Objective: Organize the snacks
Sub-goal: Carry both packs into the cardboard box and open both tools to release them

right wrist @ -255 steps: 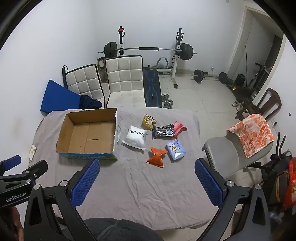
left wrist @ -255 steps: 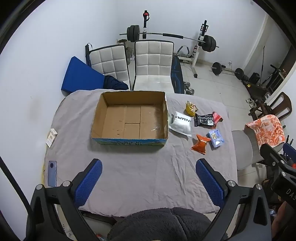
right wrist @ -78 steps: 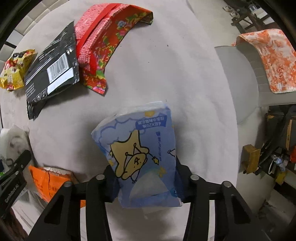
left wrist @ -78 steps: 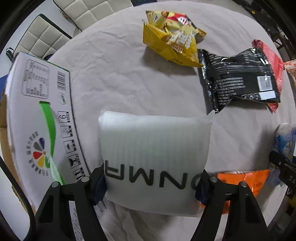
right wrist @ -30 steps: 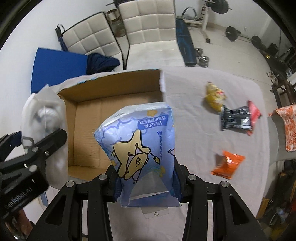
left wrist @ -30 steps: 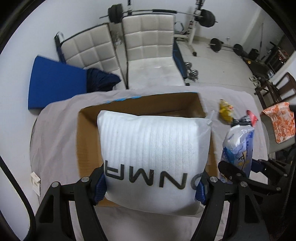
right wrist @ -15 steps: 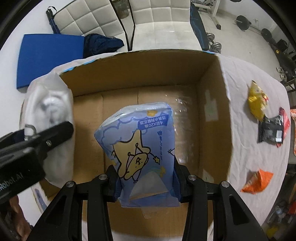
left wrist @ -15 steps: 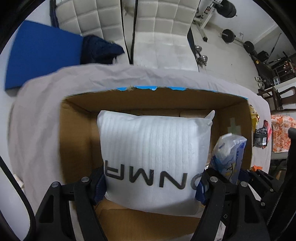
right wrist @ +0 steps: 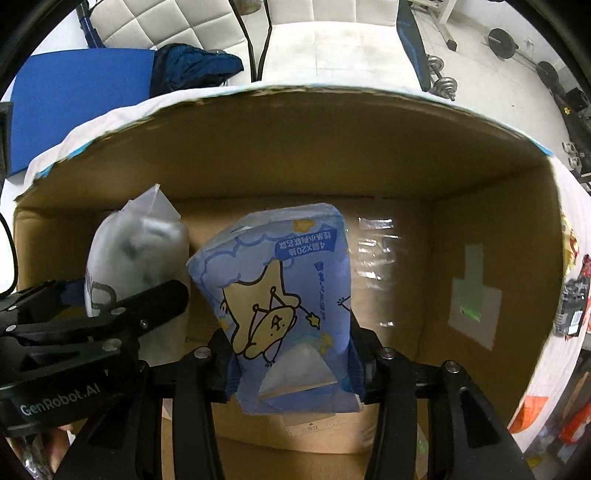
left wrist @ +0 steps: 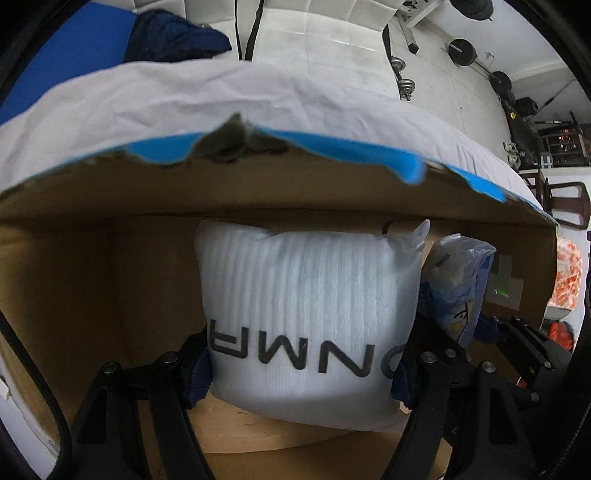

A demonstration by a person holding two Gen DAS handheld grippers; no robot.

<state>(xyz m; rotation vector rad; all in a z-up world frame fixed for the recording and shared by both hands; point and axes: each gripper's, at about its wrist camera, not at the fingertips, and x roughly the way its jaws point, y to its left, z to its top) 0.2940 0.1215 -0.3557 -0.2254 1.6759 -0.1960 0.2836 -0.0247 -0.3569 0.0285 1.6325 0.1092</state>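
Note:
Both grippers are down inside the open cardboard box [left wrist: 92,266]. My left gripper [left wrist: 301,365] is shut on a white padded pouch [left wrist: 306,295] with black letters, held low near the box floor. To its right, my right gripper [right wrist: 291,350] is shut on a blue snack bag [right wrist: 280,295] with a cartoon star. In the right wrist view the white pouch [right wrist: 129,251] and the left gripper's black body [right wrist: 74,332] sit just left of the blue bag. The blue bag [left wrist: 458,288] shows beside the pouch in the left wrist view. The box [right wrist: 406,177] holds nothing else that I can see.
Outside the box's right wall, a black packet [right wrist: 570,310] and an orange packet [right wrist: 528,410] lie on the grey tablecloth [left wrist: 258,103]. Beyond the far wall stand white padded chairs [right wrist: 332,26], a blue mat [right wrist: 74,85] and weights on the floor.
Both grippers have dropped deeper into the box with their bags still held. The far wall now looms above them and the pouch sits close to the floor.

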